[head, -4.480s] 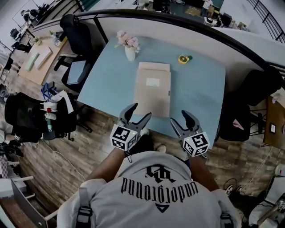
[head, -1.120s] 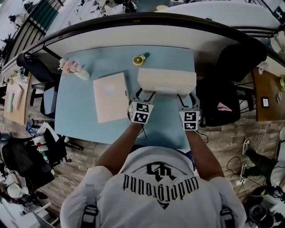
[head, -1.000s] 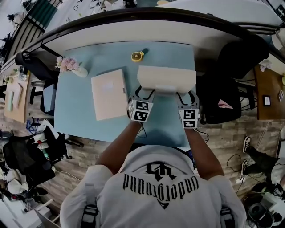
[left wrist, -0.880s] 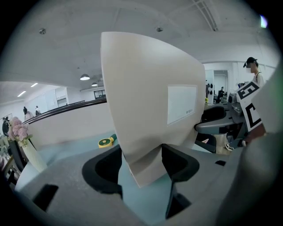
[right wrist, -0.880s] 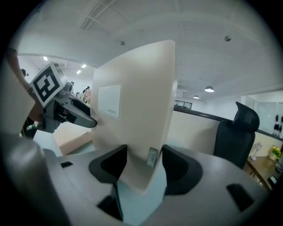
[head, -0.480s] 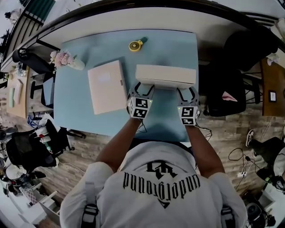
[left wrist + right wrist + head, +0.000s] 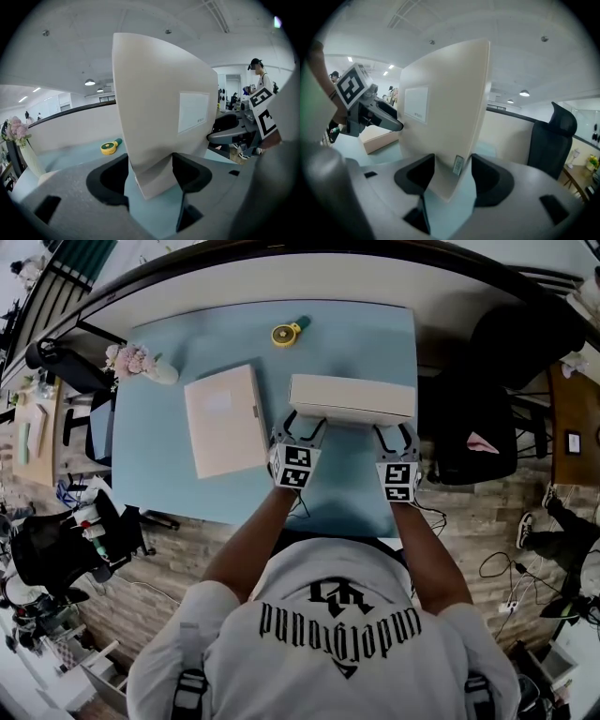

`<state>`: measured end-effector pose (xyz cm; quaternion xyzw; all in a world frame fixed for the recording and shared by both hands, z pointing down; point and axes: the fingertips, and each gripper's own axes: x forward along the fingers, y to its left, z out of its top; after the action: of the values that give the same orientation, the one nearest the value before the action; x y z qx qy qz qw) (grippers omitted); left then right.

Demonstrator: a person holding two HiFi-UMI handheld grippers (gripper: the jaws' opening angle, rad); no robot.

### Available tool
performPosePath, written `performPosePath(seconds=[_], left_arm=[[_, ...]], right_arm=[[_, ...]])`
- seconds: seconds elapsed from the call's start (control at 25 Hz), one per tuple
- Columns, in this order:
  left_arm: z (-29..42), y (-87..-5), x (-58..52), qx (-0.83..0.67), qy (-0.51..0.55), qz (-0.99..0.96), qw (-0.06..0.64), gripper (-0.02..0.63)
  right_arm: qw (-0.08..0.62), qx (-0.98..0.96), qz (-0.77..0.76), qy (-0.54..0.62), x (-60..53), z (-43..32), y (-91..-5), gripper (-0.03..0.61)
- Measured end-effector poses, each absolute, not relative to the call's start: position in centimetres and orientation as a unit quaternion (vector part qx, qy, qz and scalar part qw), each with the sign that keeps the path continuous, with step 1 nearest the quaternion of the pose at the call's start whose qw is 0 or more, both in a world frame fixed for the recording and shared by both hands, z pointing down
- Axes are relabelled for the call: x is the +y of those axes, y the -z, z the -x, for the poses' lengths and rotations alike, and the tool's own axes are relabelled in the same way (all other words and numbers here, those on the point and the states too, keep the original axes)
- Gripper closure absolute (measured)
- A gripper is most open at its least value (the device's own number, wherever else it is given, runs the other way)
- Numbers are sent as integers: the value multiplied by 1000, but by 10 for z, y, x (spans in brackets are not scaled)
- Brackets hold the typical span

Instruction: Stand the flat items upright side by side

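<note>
The work surface is a pale blue table (image 7: pixel 187 343) in an open office, with a curved partition behind it.

Change of state: a few seconds ago both flat items lay stacked at the table centre and both grippers were empty at the near edge. The stack is now split. The held box (image 7: pixel 352 397) stands on its long edge in the centre right of the head view. The second box (image 7: pixel 223 420) lies flat at centre left.

Grip state: the left gripper (image 7: pixel 303 425) is clamped on the left end of the held box, and the right gripper (image 7: pixel 395 434) on its right end. In each gripper view the jaws stand fairly wide, with both pads against the cardboard. I cannot tell whether the bottom edge touches the table.

I judge the first item nearly stood; the second is not yet raised.

Surroundings: the tape measure (image 7: pixel 286 333) at upper centre and the flower vase (image 7: pixel 141 365) at upper left are well apart from the work. The second box lies just beside the left gripper. The right end of the held box is near the table edge, with a black chair (image 7: pixel 487 371) beyond it.
</note>
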<state>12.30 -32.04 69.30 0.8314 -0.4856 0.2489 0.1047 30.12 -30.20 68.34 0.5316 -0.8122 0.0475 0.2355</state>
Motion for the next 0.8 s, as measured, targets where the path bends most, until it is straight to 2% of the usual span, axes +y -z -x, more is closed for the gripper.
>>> performPosePath(seconds=[0.4,0.8], left_arm=[[-115,-675,-302,-490,-224,-836,100,298],[-78,-585,-272,-512,-152,-842,83,299]], right_arm=[[219,-817,-532,-40,-286,-301,-656,325],[161,-826,-540,-18,-252,-298,-578,325]])
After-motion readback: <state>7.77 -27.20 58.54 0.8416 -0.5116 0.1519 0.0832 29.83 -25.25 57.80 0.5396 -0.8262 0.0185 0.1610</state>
